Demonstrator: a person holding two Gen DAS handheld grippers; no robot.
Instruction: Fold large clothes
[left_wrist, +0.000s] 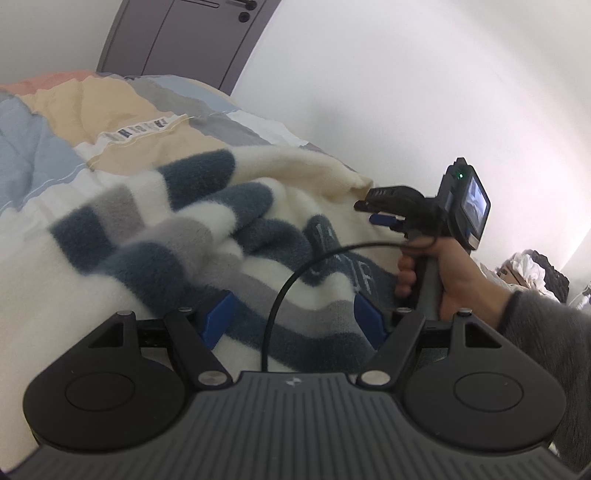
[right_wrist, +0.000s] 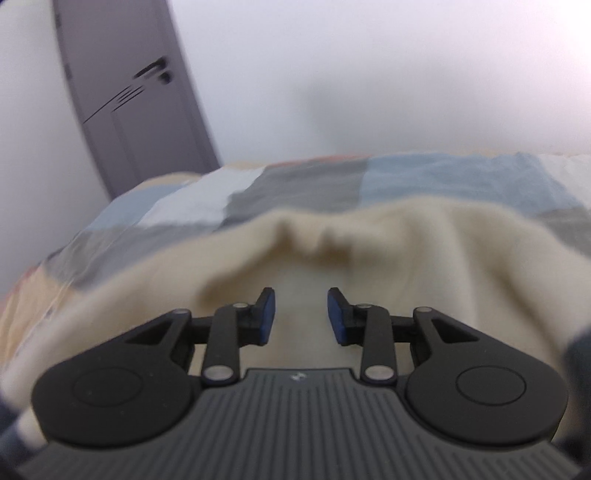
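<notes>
A fluffy cream garment with navy and grey stripes (left_wrist: 184, 229) lies rumpled on the bed. My left gripper (left_wrist: 293, 319) stands open wide low over its striped part, the cloth lying between and under the blue pads (left_wrist: 218, 317). A hand (left_wrist: 450, 269) holds my right gripper (left_wrist: 369, 210) at the garment's cream edge on the right. In the blurred right wrist view the right gripper (right_wrist: 301, 314) is open, its pads apart over the plain cream cloth (right_wrist: 424, 258), nothing pinched between them.
The bed's patchwork quilt (left_wrist: 110, 110) of blue, tan, grey and white lies under and beyond the garment (right_wrist: 295, 184). A grey door (left_wrist: 177, 37) stands behind the bed against a white wall. A black cable (left_wrist: 280, 295) loops over the garment. Piled clothes (left_wrist: 532, 273) sit far right.
</notes>
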